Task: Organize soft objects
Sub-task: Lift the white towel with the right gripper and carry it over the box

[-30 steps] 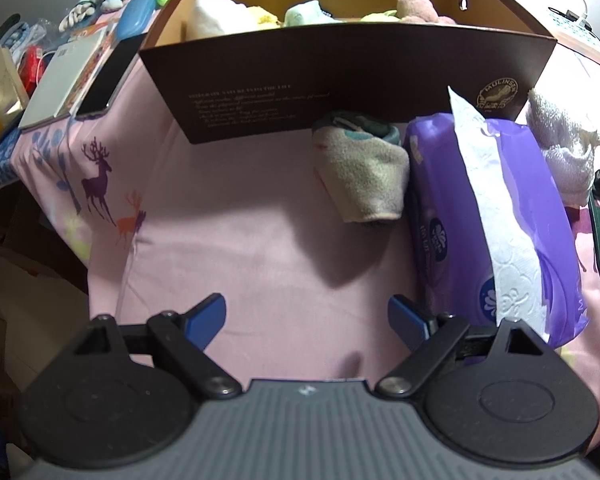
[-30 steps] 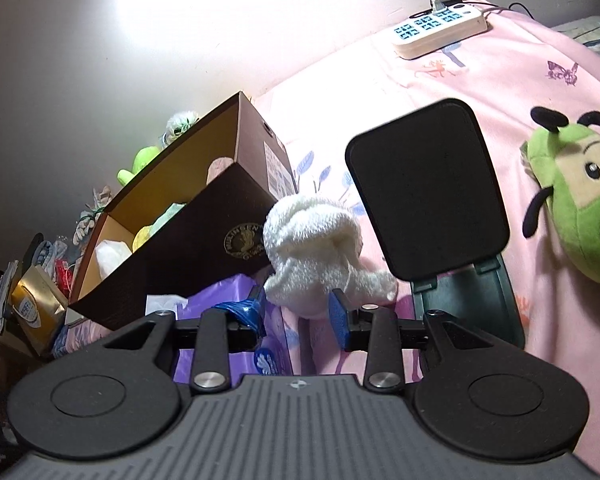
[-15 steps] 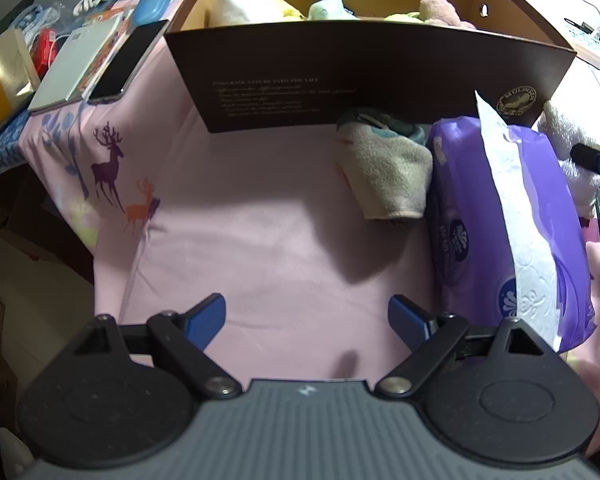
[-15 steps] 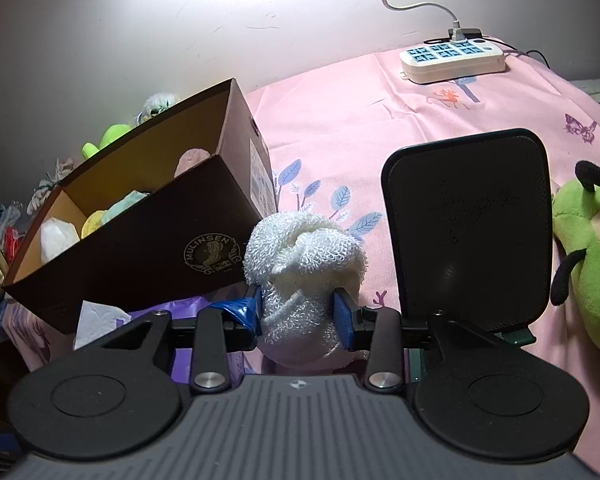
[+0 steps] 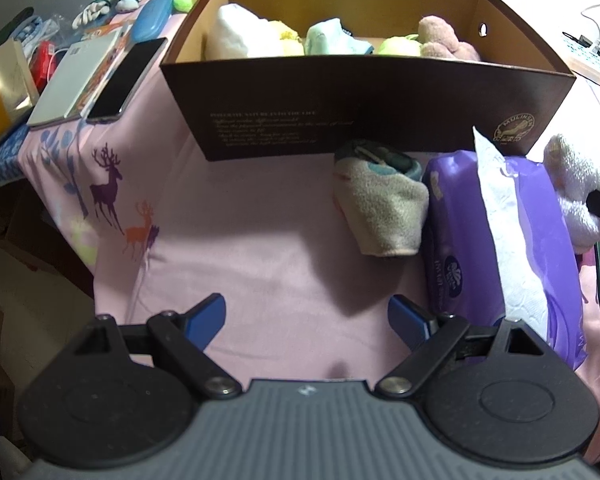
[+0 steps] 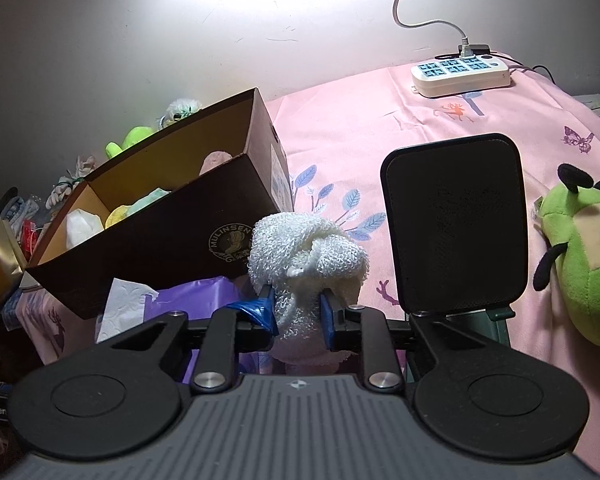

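My right gripper (image 6: 298,314) is shut on a white knitted cloth (image 6: 308,254) and holds it above the pink bedsheet, right of the brown box (image 6: 172,240). The cloth also shows at the right edge of the left wrist view (image 5: 580,184). The brown box (image 5: 364,120) holds several soft items. A beige folded towel (image 5: 382,208) lies in front of the box beside a purple tissue pack (image 5: 496,240). My left gripper (image 5: 308,316) is open and empty over the sheet, short of the towel. A green plush toy (image 6: 580,256) lies at the right.
A black stand with a dark pad (image 6: 456,220) stands right of the cloth. A white power strip (image 6: 460,74) lies near the wall. A phone (image 5: 128,78), a notebook (image 5: 76,84) and a blue case (image 5: 152,22) lie left of the box near the bed edge.
My right gripper has closed on the white cloth and lifted it, swinging level toward the box. My left gripper has drawn back and up, so more of the box's inside shows.
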A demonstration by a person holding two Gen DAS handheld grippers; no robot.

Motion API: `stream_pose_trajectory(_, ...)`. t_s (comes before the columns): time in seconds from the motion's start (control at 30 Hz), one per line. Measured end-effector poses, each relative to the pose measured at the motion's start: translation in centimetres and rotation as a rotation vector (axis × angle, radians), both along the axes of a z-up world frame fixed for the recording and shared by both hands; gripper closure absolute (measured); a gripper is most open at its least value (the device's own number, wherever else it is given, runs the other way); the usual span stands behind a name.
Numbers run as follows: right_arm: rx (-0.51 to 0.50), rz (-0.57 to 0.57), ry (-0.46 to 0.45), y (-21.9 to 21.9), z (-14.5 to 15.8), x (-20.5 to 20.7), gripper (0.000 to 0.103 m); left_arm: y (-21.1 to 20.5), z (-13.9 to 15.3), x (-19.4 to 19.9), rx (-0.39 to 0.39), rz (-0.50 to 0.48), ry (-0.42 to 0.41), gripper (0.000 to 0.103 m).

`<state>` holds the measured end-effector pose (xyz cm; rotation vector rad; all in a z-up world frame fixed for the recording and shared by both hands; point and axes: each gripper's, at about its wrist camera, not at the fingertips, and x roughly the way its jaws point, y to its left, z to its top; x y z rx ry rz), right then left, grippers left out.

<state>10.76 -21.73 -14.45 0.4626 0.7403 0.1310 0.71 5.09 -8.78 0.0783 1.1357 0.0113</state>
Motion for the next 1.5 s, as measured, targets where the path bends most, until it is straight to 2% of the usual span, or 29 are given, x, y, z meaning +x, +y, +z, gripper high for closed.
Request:
stream_pose_trajectory(0.2,0.049,0.018,-0.026,-0.6,1.7,-1.2,0.101,-0.3,0.6,0.7,-0.001,-0.013,-0.024,0.013)
stream_pose_trajectory(0.47,0.171,0.016,-0.129,-2.3,5.6,-1.4,0.101,-0.8,0.9,1.4,-0.010,-0.037,-0.038,0.013)
stream_pose_trajectory(0.63,0.211,0.056,-0.200,-2.4,8.2,0.0,0.100,-0.9,0.8,1.3,-0.016,-0.044,-0.041,0.013)
stream_pose_trajectory(0.77,0.245,0.100,-0.217,-1.9,9.2,1.9,0.100,-0.5,0.8,1.1,-0.025,-0.034,-0.042,0.013)
stream_pose_trajectory(0.87,0.231,0.136,-0.223,-1.1,9.8,3.5,0.100,-0.1,0.9,0.8,-0.031,-0.026,-0.050,0.013)
stream_pose_trajectory(1.27,0.235,0.229,-0.090,2.3,10.0,12.8,0.100,1.6,1.0,-0.9,-0.069,0.005,-0.072,0.013)
stream_pose_trajectory(1.5,0.226,0.265,0.007,5.9,8.5,17.8,0.100,3.0,0.6,-2.1,-0.074,0.055,-0.070,0.013)
